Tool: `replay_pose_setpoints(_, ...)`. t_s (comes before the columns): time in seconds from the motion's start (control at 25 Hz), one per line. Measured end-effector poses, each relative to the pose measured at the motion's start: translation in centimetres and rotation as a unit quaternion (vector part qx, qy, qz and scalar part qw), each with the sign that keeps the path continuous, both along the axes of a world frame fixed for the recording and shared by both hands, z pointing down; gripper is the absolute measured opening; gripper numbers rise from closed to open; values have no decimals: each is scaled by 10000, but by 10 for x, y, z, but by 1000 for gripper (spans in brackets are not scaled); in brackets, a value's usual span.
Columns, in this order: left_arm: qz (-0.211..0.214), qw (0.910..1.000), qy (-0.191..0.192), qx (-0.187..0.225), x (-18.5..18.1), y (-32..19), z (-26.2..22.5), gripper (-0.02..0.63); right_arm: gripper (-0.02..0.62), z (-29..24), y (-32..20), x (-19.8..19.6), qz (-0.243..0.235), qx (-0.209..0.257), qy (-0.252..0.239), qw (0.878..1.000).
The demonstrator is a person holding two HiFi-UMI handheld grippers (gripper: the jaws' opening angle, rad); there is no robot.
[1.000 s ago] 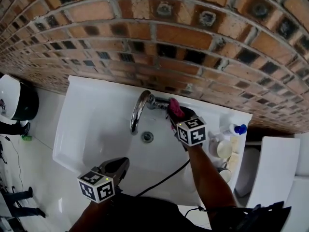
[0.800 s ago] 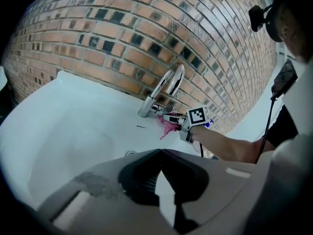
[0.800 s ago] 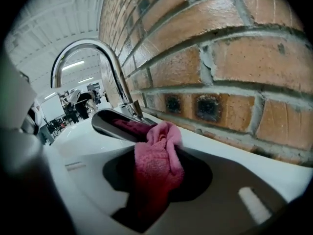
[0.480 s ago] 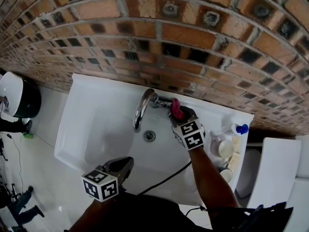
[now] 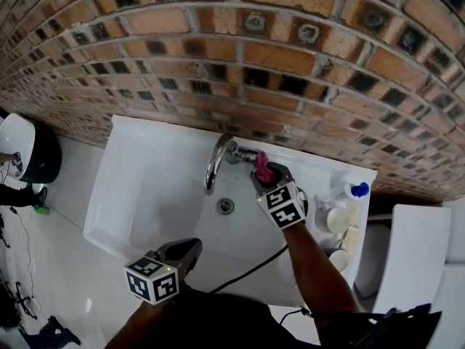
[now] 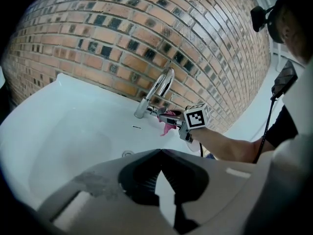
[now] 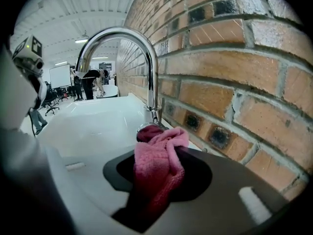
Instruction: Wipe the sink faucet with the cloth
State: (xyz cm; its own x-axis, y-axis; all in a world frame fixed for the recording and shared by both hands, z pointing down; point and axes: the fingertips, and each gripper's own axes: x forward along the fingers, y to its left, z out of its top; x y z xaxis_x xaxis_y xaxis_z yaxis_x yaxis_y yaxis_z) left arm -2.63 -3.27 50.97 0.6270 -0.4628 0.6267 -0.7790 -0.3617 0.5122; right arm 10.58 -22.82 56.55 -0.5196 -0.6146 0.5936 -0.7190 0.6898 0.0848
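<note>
The chrome faucet [image 5: 216, 160] arches over the white sink [image 5: 145, 195] from the back ledge by the brick wall. My right gripper [image 5: 262, 176] is shut on a pink cloth [image 5: 262, 167], which presses against the faucet's base on its right side. In the right gripper view the cloth [image 7: 161, 170] bunches between the jaws of the right gripper [image 7: 157, 151], just short of the faucet [image 7: 152, 82]. My left gripper [image 5: 192, 248] hangs over the sink's front edge, its jaws together and holding nothing. From the left gripper [image 6: 159, 153] I see the faucet [image 6: 162, 88] and cloth [image 6: 169, 121] far ahead.
A bottle with a blue cap [image 5: 356, 192] and several cups [image 5: 336, 224] stand on the sink's right end. The brick wall [image 5: 290, 57] rises right behind the faucet. A black and white bin [image 5: 29, 155] sits on the floor at left. A black cable [image 5: 247, 270] trails from the right gripper.
The right gripper has shifted slightly along the faucet's base with the cloth still in it. The left gripper has stayed by the sink's front edge.
</note>
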Motion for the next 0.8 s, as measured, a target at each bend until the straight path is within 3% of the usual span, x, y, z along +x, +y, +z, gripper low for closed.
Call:
replay_pose_setpoints(0.64,187,9994,298,36,-18,12,-5,3,127,-37,30,-7,67,426,289,9987)
replay_pose_setpoints(0.72,257,9991,328,47,-18,13,-6,3,127,-44,36,-9,128,444,143,9988)
replay_pose_setpoints(0.8,305,9989,357,29,-20,13,-5,3,127,-52,45,-15,212,386,-316,9985)
